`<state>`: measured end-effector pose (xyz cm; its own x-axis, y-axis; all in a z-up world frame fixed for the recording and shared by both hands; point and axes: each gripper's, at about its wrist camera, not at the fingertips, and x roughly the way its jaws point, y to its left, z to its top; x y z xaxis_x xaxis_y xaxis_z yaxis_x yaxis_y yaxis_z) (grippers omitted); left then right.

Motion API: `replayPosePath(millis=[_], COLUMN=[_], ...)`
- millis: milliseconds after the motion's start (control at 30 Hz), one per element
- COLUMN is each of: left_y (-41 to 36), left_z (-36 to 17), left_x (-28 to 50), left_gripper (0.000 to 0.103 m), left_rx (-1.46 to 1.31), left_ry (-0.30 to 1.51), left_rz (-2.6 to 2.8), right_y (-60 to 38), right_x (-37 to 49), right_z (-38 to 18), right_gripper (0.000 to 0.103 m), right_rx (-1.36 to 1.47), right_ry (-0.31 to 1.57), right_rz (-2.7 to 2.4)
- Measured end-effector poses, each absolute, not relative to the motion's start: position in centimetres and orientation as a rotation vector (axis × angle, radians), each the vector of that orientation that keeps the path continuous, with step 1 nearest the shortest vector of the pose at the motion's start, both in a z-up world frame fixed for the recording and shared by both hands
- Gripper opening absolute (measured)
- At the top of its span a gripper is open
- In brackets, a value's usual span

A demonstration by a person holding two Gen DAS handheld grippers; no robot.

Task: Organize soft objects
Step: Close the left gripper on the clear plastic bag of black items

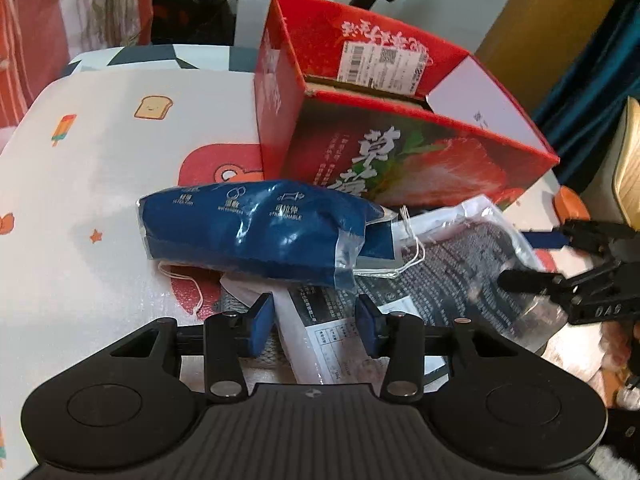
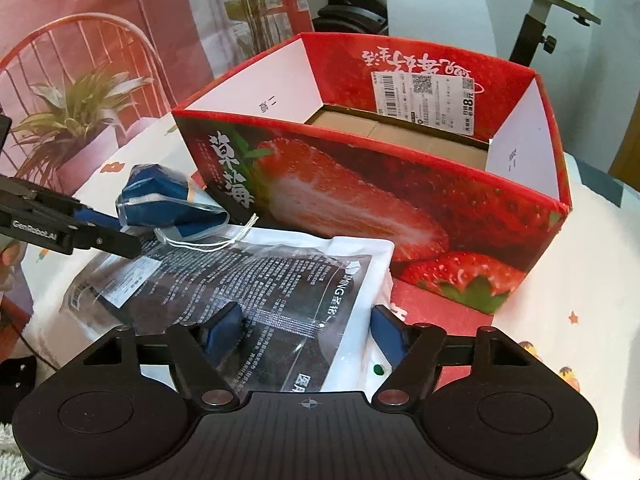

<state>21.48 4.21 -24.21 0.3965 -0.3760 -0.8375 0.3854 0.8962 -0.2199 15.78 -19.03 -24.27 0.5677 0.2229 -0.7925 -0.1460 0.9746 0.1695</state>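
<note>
A flat clear package (image 2: 280,280) with dark printed contents lies on the table in front of the red strawberry box (image 2: 400,184). A blue packet (image 1: 256,236) rests partly on it, near the box. In the left wrist view my left gripper (image 1: 314,322) has its blue pads against the two sides of a white fold of the flat package (image 1: 320,332). My right gripper (image 2: 308,334) stands over the package's near end, its pads wide apart with the package between them. Each gripper shows in the other's view: the right gripper (image 1: 560,264) and the left gripper (image 2: 104,236).
The box is open at the top, with a brown cardboard floor (image 2: 400,136) and a shipping label (image 2: 424,100) on its far wall. The table wears a white patterned cloth (image 1: 100,160). A potted plant (image 2: 76,120) and an exercise bike (image 2: 552,8) stand beyond the table.
</note>
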Motion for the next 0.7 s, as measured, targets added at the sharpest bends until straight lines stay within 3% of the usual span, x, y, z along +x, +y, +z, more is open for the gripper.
replayPosePath(millis=[133, 367, 533, 700], left_y=[4.5, 4.3, 4.5, 5.5], left_z=[-24.1, -22.5, -22.8, -23.7], left_x=[21.3, 20.0, 20.0, 20.3], left_gripper=[0.045, 0.045, 0.045, 0.042], left_rx=[0.012, 0.037, 0.070, 0.054], left_ry=[1.061, 1.022, 1.029, 1.044], left_rz=[-0.500, -0.554, -0.551, -0.520], right_y=[-19.2, -19.9, -20.1, -20.0], right_x=[15.6, 15.2, 15.0, 14.7], right_z=[-23.8, -23.2, -22.7, -22.7], right_gripper=[0.050, 0.039, 0.021, 0.017], right_rx=[0.058, 0.045, 0.045, 0.019], right_ry=[0.938, 0.930, 0.914, 0.917], right_rz=[0.235, 0.243, 0.234, 0.234])
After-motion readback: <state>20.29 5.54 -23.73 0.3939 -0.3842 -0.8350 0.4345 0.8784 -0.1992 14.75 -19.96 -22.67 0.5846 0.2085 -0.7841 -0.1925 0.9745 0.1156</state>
